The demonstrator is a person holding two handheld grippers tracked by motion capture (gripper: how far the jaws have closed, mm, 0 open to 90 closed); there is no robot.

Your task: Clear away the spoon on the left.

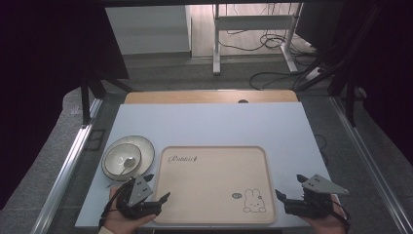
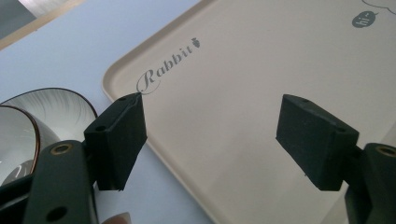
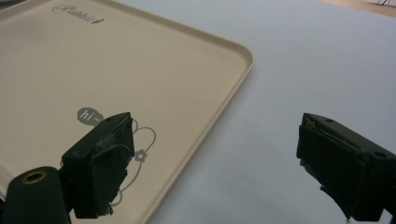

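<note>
A beige tray (image 1: 214,161) printed with "Rabbit" and a rabbit drawing lies flat at the table's near middle. Left of it a small bowl (image 1: 122,159) holding a spoon (image 1: 127,163) rests on a grey plate (image 1: 144,147). My left gripper (image 1: 157,187) hovers open at the tray's near left corner; in the left gripper view (image 2: 210,140) its jaws straddle the tray edge (image 2: 140,149) with nothing between them. My right gripper (image 1: 288,186) stands open just right of the tray's near right corner; in the right gripper view (image 3: 215,158) one jaw overlaps the rabbit print (image 3: 140,144).
The light blue table top (image 1: 209,122) ends at a wooden strip (image 1: 209,96) at the far side. Beyond it are desk legs (image 1: 216,44) and cables on the floor. Metal rails (image 1: 68,165) run along both sides of the table.
</note>
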